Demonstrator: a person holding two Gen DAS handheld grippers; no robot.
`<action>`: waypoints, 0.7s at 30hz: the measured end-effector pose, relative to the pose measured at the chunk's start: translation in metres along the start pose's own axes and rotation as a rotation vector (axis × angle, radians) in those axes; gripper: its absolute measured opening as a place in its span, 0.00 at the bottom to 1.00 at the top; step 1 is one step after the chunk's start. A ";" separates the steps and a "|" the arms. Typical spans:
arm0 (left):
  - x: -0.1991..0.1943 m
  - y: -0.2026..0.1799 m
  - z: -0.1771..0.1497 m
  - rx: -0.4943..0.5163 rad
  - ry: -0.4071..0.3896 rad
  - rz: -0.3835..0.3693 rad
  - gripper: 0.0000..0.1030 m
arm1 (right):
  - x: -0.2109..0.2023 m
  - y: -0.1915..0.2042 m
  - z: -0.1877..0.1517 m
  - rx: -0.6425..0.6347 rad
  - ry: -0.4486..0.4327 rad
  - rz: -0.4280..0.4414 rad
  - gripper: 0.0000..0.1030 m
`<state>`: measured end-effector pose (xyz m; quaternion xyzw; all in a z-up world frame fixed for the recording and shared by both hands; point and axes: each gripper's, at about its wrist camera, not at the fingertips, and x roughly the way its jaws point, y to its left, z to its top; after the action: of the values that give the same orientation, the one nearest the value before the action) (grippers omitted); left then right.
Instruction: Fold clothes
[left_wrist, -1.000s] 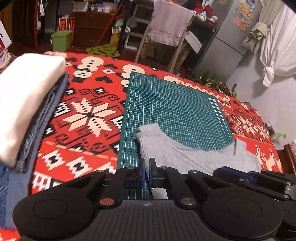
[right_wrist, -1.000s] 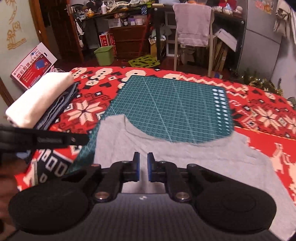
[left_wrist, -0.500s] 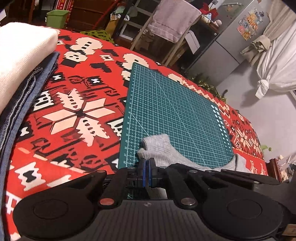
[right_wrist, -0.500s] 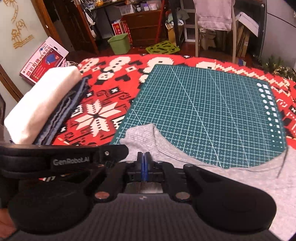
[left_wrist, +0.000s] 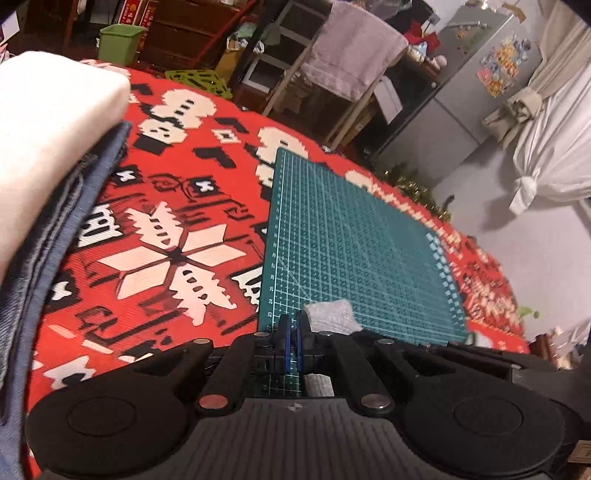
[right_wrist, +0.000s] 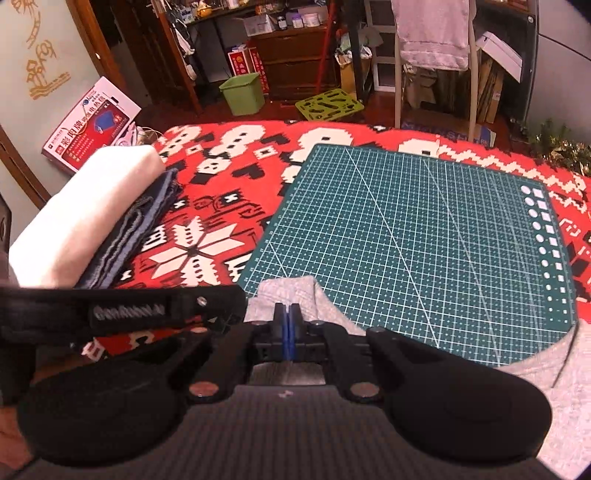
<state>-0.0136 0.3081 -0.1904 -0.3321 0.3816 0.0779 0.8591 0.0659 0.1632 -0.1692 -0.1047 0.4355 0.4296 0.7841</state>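
Note:
A grey garment (right_wrist: 554, 387) lies over the near edge of a green cutting mat (right_wrist: 406, 240). Its strap rises to my right gripper (right_wrist: 285, 321), which is shut on it. In the left wrist view only the strap end (left_wrist: 330, 315) shows, just right of my left gripper (left_wrist: 291, 328). That gripper's blue pads stand almost together, with a thin slit between them, pinching the strap's edge. The left gripper's black side (right_wrist: 147, 310) reaches in from the left and touches the same strap. The rest of the garment is hidden under both grippers.
A red patterned blanket (left_wrist: 166, 258) covers the surface. On the left lies a stack of folded clothes, white (right_wrist: 85, 210) over blue denim (right_wrist: 136, 229). Beyond the far edge are a chair with a towel (right_wrist: 432, 33) and a green bin (right_wrist: 243, 92).
Both grippers closed on the grey garment's left strap. The garment has been drawn toward the near edge, so more bare mat shows and less cloth lies ahead of the fingers.

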 end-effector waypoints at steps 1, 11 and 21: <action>-0.002 -0.001 -0.001 -0.001 0.001 -0.008 0.03 | -0.003 0.000 0.000 -0.001 -0.002 0.001 0.01; -0.008 -0.004 -0.018 -0.019 0.034 -0.056 0.01 | -0.007 0.001 -0.025 -0.038 0.019 0.003 0.02; -0.019 -0.015 -0.026 0.029 0.040 -0.056 0.01 | -0.024 0.006 -0.036 -0.056 0.033 0.036 0.03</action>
<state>-0.0372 0.2824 -0.1822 -0.3316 0.3901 0.0415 0.8580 0.0338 0.1328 -0.1709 -0.1257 0.4381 0.4537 0.7658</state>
